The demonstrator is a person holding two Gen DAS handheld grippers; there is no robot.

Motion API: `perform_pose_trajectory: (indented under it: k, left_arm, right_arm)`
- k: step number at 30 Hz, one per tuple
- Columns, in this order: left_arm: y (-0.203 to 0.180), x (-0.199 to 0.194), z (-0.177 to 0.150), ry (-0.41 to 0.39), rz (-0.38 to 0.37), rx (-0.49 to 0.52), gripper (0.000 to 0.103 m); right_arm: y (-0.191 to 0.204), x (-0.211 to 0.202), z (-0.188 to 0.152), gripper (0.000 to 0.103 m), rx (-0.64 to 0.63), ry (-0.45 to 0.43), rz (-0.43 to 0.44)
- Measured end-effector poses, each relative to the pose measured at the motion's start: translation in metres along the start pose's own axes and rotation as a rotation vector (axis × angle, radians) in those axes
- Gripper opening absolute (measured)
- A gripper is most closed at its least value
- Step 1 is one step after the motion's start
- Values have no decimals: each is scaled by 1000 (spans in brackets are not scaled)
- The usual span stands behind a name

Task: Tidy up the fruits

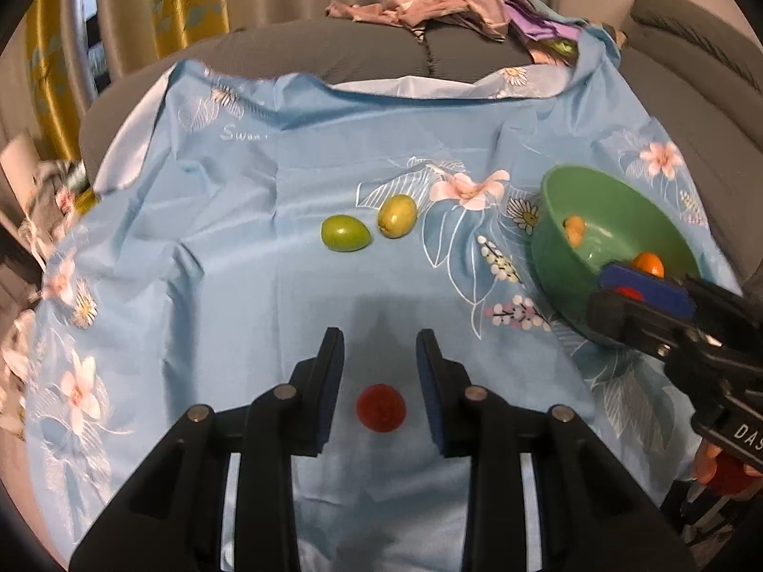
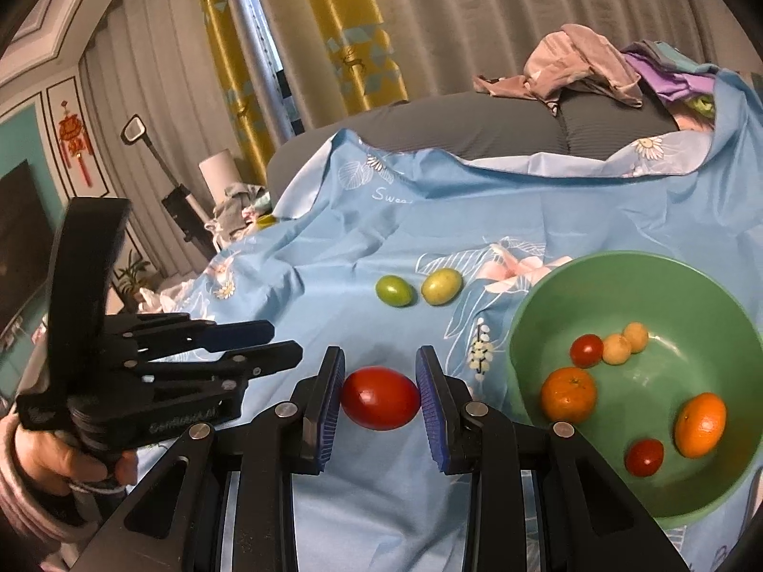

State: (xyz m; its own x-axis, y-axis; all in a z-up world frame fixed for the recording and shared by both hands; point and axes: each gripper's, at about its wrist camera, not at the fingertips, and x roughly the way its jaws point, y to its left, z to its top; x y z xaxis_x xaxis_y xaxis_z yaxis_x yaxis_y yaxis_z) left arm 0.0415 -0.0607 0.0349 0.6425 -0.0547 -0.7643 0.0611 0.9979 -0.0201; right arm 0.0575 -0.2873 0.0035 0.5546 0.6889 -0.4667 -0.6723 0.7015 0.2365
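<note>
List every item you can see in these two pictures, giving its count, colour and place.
Round plastic bowl: one, green, on the cloth at the right.
Small round oranges: two, orange, in the bowl.
Small cherry tomatoes: two, red, in the bowl.
Small pale round fruits: two, yellowish, in the bowl.
Oval green fruits: two, green, side by side on the cloth.
Loose tomato: one, red, on the cloth.
Held tomato: one, red, beside the bowl.
Flowered cloth: one, light blue, over the sofa.
Sofa: one, grey.
Heap of clothes: one, pink and purple, on the sofa back.
Left gripper: black, open around the loose tomato.
Right gripper: black, shut on the held tomato.
</note>
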Motion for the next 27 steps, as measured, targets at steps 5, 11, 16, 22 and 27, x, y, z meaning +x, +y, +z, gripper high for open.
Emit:
perform_pose_trajectory:
  k: [5,11,16,22,27]
  left_arm:
    - [11,27,-12,80,-3,10,59]
    - [4,61,-24,164,-61,33,50]
    - [1,66,-29,158,-64,55,31]
    - [7,61,-27,146,-62,32,30]
    - [0,43,-15,105,-57,48,30]
  right_arm:
    - [0,3,-1,33,2,14,3]
    - [2,11,-3,33,-8,45,1]
    - [3,17,-4,33,-17,67,-4]
    - [2,18,-4,33,-14,72,-7]
    - [2,16,-3,33,-11,64,-7]
